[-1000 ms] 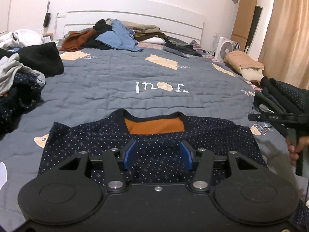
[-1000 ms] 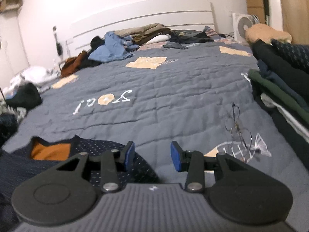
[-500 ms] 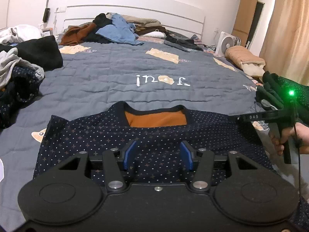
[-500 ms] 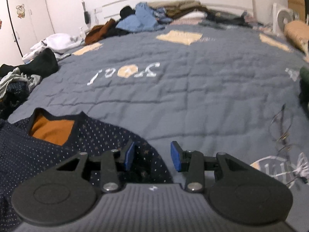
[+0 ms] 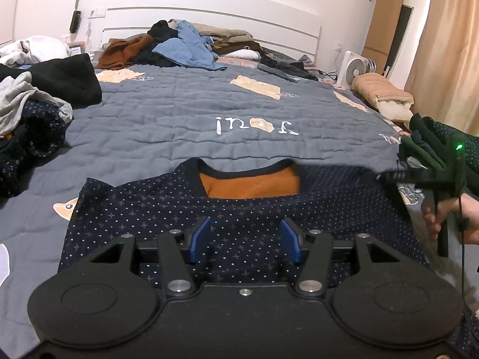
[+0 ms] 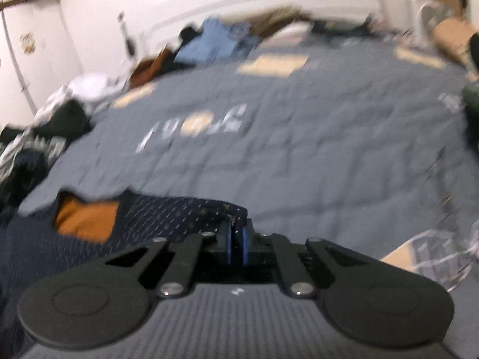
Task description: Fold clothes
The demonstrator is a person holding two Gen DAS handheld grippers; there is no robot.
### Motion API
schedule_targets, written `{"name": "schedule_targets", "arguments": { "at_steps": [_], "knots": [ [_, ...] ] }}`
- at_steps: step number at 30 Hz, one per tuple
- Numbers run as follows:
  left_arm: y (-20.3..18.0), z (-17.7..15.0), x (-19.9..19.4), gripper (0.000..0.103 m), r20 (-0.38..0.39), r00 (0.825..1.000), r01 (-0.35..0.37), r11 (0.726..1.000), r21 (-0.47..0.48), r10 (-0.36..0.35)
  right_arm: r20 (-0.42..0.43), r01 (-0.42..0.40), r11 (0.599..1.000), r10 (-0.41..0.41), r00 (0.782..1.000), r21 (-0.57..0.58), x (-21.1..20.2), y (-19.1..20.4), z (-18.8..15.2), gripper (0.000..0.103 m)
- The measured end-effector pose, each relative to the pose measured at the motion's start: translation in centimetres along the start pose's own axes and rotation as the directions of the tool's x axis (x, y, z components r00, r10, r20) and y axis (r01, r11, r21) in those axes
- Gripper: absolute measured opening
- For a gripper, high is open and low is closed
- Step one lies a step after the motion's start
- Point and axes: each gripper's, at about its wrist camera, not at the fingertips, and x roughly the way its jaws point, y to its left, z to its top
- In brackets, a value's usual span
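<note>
Navy dotted sweater (image 5: 239, 209) with orange lining, spread flat and face up on the grey quilt (image 5: 209, 113), collar toward the headboard (image 5: 209, 18); no fold yet visible in it. Left gripper (image 5: 245, 240) poised over the sweater's chest below the collar, blue pads apart and pressing on nothing, patterned cloth showing between and beneath them. Right gripper (image 6: 236, 243) at the sweater's right shoulder corner, pads drawn together on a raised edge of the fabric, though blurred in its own view; from the left view, seen beside the sweater's right edge, held by a hand (image 5: 449, 218). Beyond the collar, against the headboard, a heap of unsorted clothes (image 5: 185, 48); left of the sweater, further loose garments (image 5: 33, 119); right of it, a stack of dark garments (image 5: 431, 143), folded as far as can be told. Progress, by judgement: garment laid out and first corner pinched; every fold of this piece still to come, and most of the laundry untouched.
</note>
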Motion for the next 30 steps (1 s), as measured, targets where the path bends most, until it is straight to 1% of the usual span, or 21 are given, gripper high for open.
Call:
{"name": "schedule_targets", "arguments": {
  "at_steps": [3, 6, 8, 10, 11, 12, 14, 15, 16, 18, 21, 24, 27, 29, 30],
  "knots": [
    [0.1, 0.0, 0.0, 0.052, 0.001, 1.0, 0.0, 1.0, -0.003, 0.0, 0.061, 0.051, 0.999, -0.05, 0.997, -0.012, -0.4, -0.2, 0.2, 0.007],
    [0.0, 0.0, 0.0, 0.052, -0.003, 1.0, 0.004, 1.0, 0.005, -0.004, 0.004, 0.054, 0.998, -0.054, 0.999, -0.017, 0.8, -0.6, -0.6, 0.01],
    [0.0, 0.0, 0.0, 0.052, -0.005, 1.0, 0.004, 1.0, 0.009, -0.004, -0.041, 0.019, 0.999, -0.018, 0.999, 0.032, 1.3, -1.3, -0.7, 0.01],
    [0.1, 0.0, 0.0, 0.053, -0.005, 1.0, 0.002, 1.0, 0.009, -0.002, -0.04, -0.03, 0.995, 0.034, 0.999, 0.095, 0.7, -2.1, -0.2, 0.014],
    [0.2, 0.1, 0.1, 0.054, -0.005, 1.0, -0.001, 1.0, 0.005, 0.001, -0.033, -0.054, 0.99, 0.059, 0.998, 0.132, 0.4, -2.5, 0.4, 0.015],
    [0.3, 0.1, 0.0, 0.054, -0.003, 1.0, -0.002, 1.0, 0.0, 0.002, -0.016, -0.073, 0.983, 0.077, 0.997, 0.167, -0.1, -2.8, 0.9, 0.02],
    [0.6, 0.2, -0.1, 0.054, 0.002, 1.0, -0.009, 1.0, -0.005, 0.009, 0.041, -0.095, 0.972, 0.088, 0.995, 0.213, -1.2, -3.1, 1.4, 0.027],
    [0.8, 0.3, -0.1, 0.054, 0.006, 1.0, -0.013, 1.0, -0.006, 0.013, 0.064, -0.099, 0.971, 0.087, 0.994, 0.219, -1.7, -3.1, 1.7, 0.033],
    [1.1, 0.3, -0.2, 0.054, 0.01, 1.0, -0.019, 1.0, -0.01, 0.019, 0.07, -0.102, 0.971, 0.089, 0.994, 0.218, -1.7, -2.9, 1.9, 0.036],
    [1.8, 0.6, -0.3, 0.054, 0.021, 0.999, -0.037, 0.999, -0.018, 0.037, 0.07, -0.11, 0.971, 0.097, 0.993, 0.214, -1.7, -2.4, 2.0, 0.038],
    [4.0, 1.4, -0.2, 0.054, 0.047, 0.995, -0.09, 0.995, -0.039, 0.092, 0.028, -0.104, 0.974, 0.101, 0.995, 0.201, -1.0, -1.2, 1.6, 0.038],
    [7.1, 2.3, 0.0, 0.054, 0.066, 0.984, -0.157, 0.984, -0.081, 0.163, 0.002, -0.091, 0.975, 0.093, 0.996, 0.202, -1.2, -0.3, 1.0, 0.038],
    [10.5, 3.1, 0.8, 0.054, 0.038, 0.975, -0.214, 0.967, -0.142, 0.221, -0.008, -0.083, 0.98, 0.086, 0.996, 0.182, -1.4, 0.8, 0.6, 0.038],
    [12.5, 3.7, 1.0, 0.054, 0.019, 0.972, -0.228, 0.961, -0.159, 0.234, -0.018, -0.072, 0.983, 0.075, 0.997, 0.166, -1.4, 1.1, 0.5, 0.039],
    [13.3, 4.0, 1.3, 0.053, 0.007, 0.975, -0.218, 0.962, -0.165, 0.222, -0.022, -0.066, 0.985, 0.07, 0.997, 0.161, -1.4, 1.2, 0.4, 0.039]
  ]
}}
